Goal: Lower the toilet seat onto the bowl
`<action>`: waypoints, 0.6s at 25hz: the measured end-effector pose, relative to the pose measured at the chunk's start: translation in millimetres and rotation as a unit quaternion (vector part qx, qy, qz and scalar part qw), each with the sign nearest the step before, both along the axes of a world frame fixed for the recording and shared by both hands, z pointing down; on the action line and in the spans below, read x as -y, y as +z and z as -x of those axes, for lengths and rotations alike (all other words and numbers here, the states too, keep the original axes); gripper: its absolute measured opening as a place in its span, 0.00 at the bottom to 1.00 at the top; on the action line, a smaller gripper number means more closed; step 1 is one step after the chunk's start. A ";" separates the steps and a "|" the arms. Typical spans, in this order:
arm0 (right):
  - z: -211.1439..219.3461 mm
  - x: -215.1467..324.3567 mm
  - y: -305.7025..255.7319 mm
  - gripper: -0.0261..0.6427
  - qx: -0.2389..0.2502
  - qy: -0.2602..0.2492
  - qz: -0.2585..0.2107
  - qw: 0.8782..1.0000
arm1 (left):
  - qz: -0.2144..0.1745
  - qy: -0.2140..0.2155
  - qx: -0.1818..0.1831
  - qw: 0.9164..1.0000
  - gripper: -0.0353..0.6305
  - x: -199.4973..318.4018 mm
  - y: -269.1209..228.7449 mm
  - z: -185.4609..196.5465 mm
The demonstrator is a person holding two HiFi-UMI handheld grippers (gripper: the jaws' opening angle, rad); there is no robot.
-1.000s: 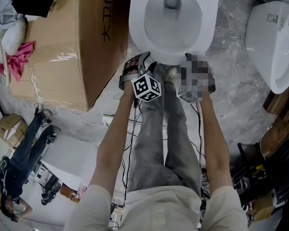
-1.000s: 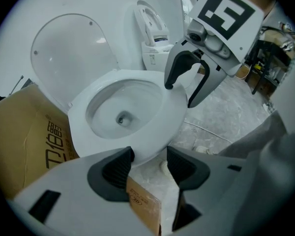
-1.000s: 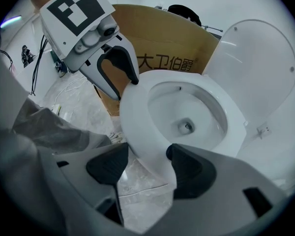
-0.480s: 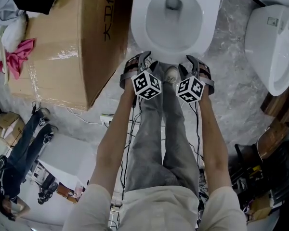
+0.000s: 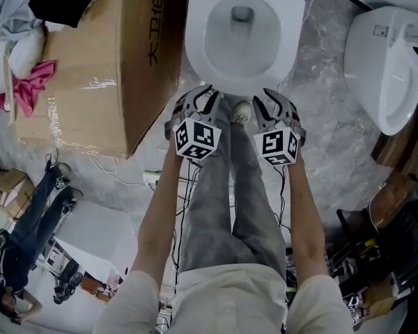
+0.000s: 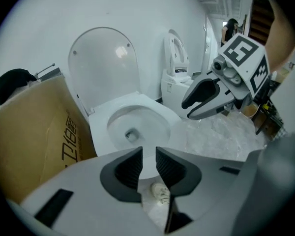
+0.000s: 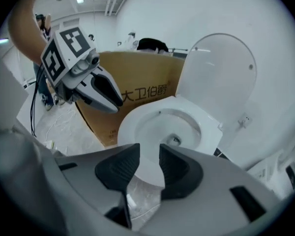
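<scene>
The white toilet bowl point(image 5: 240, 30) stands just ahead of me, its rim bare. Behind it the white seat and lid point(image 6: 103, 63) stand upright against the wall as one oval, which the right gripper view also shows point(image 7: 219, 77). My left gripper point(image 5: 198, 97) and right gripper point(image 5: 268, 103) hang side by side in front of the bowl's near edge, touching nothing. Both pairs of jaws have just been closing. They now stand at a narrow gap with nothing between them, in the left gripper view point(image 6: 149, 154) and the right gripper view point(image 7: 149, 154).
A large cardboard box point(image 5: 104, 61) stands tight against the bowl's left side. A second toilet point(image 5: 386, 61) sits to the right on the marble floor. My legs and a shoe point(image 5: 240, 113) are below the grippers. Cables trail on the floor, and clutter lies at the lower right.
Both grippers have risen toward the camera and rolled, so their marker cubes look larger. Their jaws have narrowed from wide open to a small gap.
</scene>
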State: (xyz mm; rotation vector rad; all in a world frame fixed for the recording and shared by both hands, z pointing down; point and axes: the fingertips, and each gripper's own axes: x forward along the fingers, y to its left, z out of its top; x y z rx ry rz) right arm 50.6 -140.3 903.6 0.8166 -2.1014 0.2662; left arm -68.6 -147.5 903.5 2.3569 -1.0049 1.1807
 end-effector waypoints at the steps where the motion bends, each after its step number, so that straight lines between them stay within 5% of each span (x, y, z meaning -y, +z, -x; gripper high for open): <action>1: -0.2 1.9 -12.6 0.22 0.016 0.010 -0.006 1.000 | -0.008 -0.008 -0.007 1.000 0.19 3.2 -11.0 1.3; 15: -0.8 29.4 -162.3 0.05 0.086 0.081 -0.105 0.987 | -0.110 -0.061 -0.065 0.990 0.07 35.7 -145.2 4.0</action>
